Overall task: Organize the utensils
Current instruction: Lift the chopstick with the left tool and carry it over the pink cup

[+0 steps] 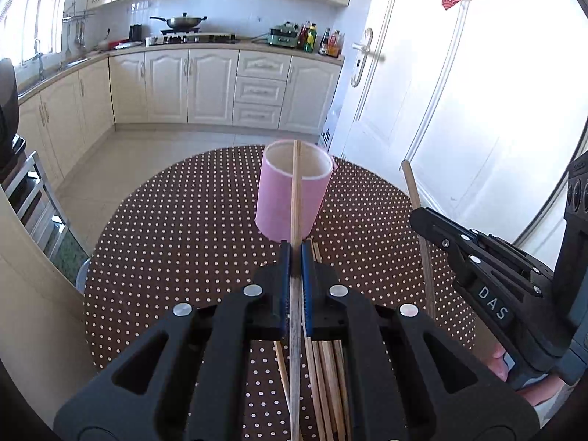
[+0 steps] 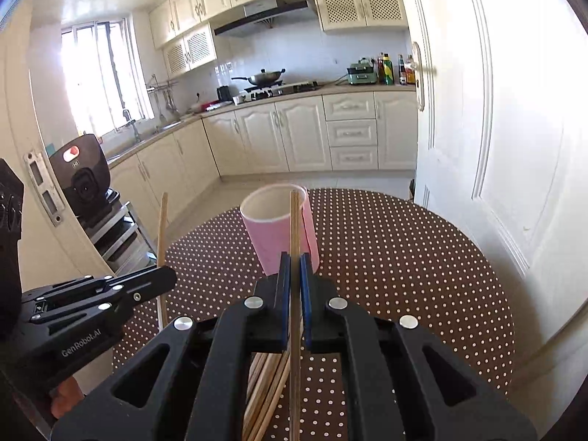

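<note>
A pink cylinder holder [image 1: 290,194] stands open-topped on the brown polka-dot table [image 1: 176,235]; it also shows in the right wrist view [image 2: 277,235]. My left gripper [image 1: 296,248] is shut on a wooden chopstick [image 1: 296,191] that points up toward the holder's rim. My right gripper [image 2: 294,259] is shut on another chopstick [image 2: 294,220], also held in front of the holder. The right gripper shows at the right of the left view [image 1: 422,217] with its chopstick [image 1: 417,198]. A pile of loose chopsticks [image 1: 327,378] lies on the table beneath the grippers, also in the right view [image 2: 264,386].
A white door [image 1: 459,92] stands close on the right of the table. Kitchen cabinets and counter [image 1: 220,84] lie beyond across the tiled floor. A metal rack with a black appliance [image 2: 84,183] stands to the left.
</note>
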